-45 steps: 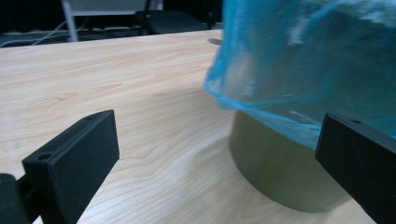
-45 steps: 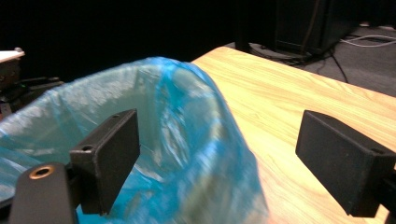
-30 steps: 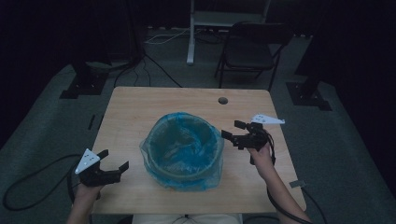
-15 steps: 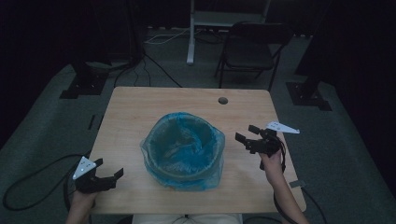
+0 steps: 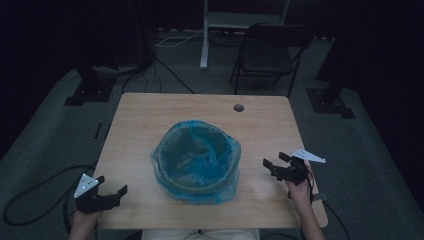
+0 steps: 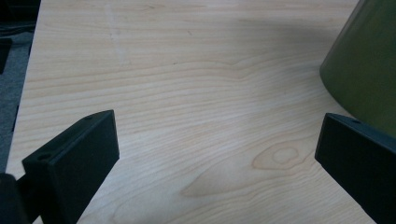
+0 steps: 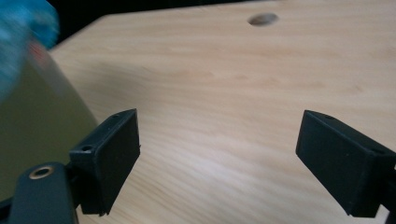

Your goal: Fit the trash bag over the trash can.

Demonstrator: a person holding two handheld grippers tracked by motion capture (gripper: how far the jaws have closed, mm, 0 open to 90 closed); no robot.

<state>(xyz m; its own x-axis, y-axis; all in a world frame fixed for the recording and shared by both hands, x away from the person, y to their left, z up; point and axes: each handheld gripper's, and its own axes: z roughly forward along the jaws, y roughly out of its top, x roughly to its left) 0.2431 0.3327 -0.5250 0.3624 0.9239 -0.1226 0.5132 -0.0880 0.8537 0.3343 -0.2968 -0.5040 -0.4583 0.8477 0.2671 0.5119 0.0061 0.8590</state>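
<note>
A round olive-green bin [image 5: 196, 172] lined with a thin blue plastic bag [image 5: 195, 150] stands in the middle of the light wooden table [image 5: 150, 120]. The bag is folded over the rim and hangs wrinkled down the outside wall. In the left gripper view the green wall of the bin is at the right edge, and in the right gripper view it is at the left edge with blurred blue plastic above it.

The left gripper [image 5: 111, 192] is at the near left corner of the table, well apart from the bin, its jaws spread wide and holding nothing. The right gripper [image 5: 272, 162] is over the right side of the table, near the bin but not touching it, its jaws also spread wide and empty. A small round hole [image 5: 239, 107] is in the far part of the table.
</note>
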